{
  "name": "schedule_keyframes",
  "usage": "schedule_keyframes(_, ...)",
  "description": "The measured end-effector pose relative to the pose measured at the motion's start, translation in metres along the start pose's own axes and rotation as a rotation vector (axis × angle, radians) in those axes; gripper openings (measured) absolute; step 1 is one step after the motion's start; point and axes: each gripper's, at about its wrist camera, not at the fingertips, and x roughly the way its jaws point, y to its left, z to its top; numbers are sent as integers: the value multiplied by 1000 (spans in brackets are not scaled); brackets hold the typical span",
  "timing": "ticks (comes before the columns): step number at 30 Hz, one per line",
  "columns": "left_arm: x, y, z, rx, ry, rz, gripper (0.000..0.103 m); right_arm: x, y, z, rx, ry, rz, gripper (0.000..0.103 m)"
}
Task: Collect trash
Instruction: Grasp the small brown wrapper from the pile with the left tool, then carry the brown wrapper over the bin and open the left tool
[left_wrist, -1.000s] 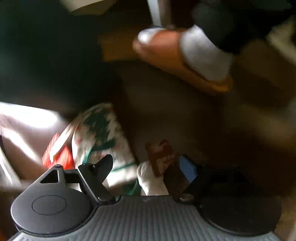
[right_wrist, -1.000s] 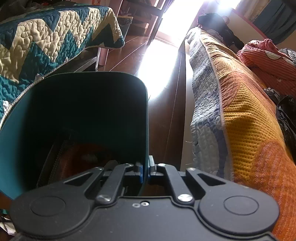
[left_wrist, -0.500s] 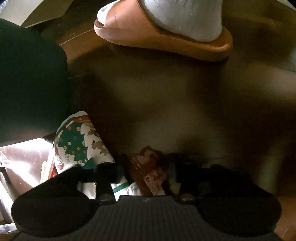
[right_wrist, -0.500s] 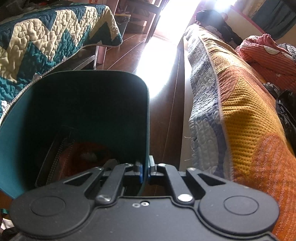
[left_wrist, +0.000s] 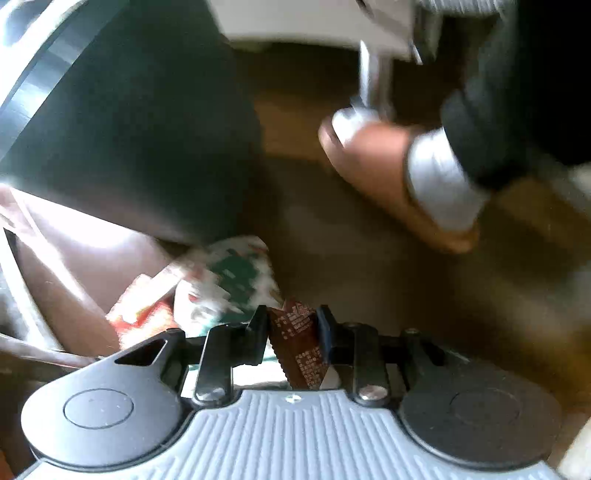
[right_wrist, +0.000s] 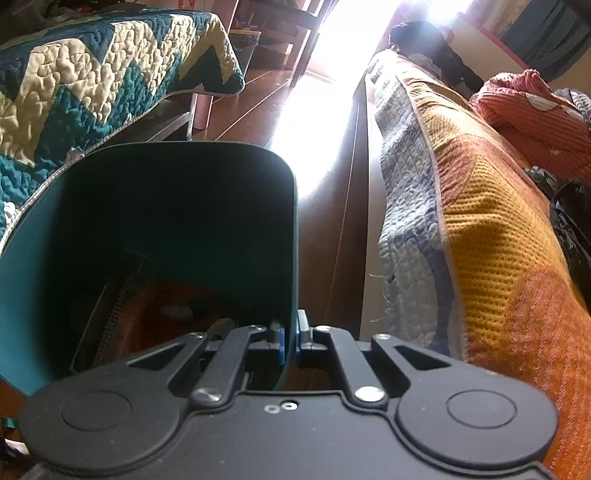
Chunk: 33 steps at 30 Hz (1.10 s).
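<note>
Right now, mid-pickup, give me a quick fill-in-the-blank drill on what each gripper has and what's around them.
1. The left gripper, whose jaws have just been closing, pinches a ____ wrapper.
2. The right gripper is clamped on the wall of the teal ____.
3. Beyond the wrapper, a foot in a white sock wears a tan ____.
4. Behind the bin lies a teal and cream ____-patterned quilt.

Missing words: brown; bin; sandal; zigzag

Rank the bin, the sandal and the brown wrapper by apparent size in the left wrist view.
1. bin
2. sandal
3. brown wrapper, though it sits nearest the camera, so its real size is smaller still.
</note>
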Motion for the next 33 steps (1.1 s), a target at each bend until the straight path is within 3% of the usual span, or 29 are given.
schedule_keyframes(11,-135,76,32,-250,-259,46,27,-13,23,4,-81,-36,-2,4)
schedule_keyframes(15,-157,101,49,-336,-338,101,27,-19,36,5,-140,-60,-12,4)
schedule_keyframes(22,-126,126,90,-421,-359,117,27,-29,55,8,-210,-93,-1,4)
schedule_keyframes(28,-71,131,111,-452,-284,151,27,-34,66,9,-257,-115,6,4)
schedule_keyframes(33,-38,144,106,-538,-198,155,27,-36,67,8,-264,-122,9,4)
